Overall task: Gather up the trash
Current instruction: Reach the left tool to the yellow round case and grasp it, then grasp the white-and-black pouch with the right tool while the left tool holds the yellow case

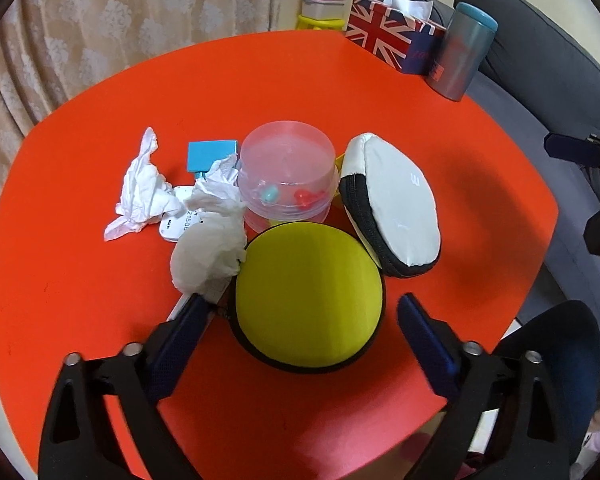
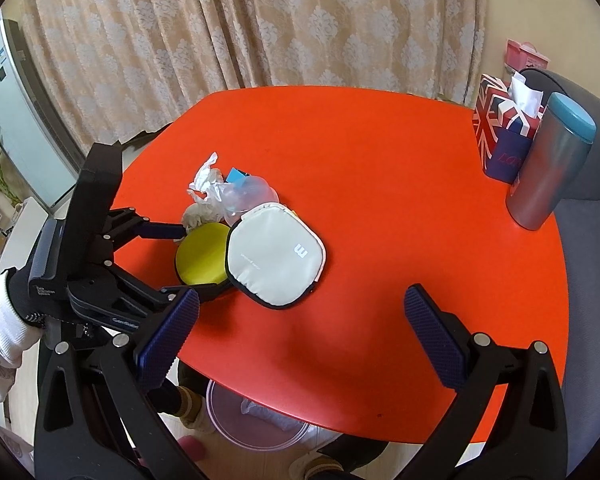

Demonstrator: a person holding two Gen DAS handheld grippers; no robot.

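Note:
Two crumpled white tissues lie on the red table (image 1: 80,280): one (image 1: 142,190) at the left, another (image 1: 210,240) beside the round yellow zip case (image 1: 308,292). My left gripper (image 1: 304,312) is open, its fingers straddling the yellow case, the left finger just under the nearer tissue. It also shows in the right wrist view (image 2: 182,262), beside the case (image 2: 202,254) and tissues (image 2: 206,184). My right gripper (image 2: 302,308) is open and empty above the table's near edge (image 2: 360,360).
A white zip pouch (image 1: 396,204), a clear round plastic tub (image 1: 288,172), a blue box (image 1: 210,154) and a white tag lie in the cluster. A Union Jack tissue box (image 1: 384,34) and a grey-blue flask (image 1: 464,52) stand far right. A clear bin (image 2: 252,420) sits under the table.

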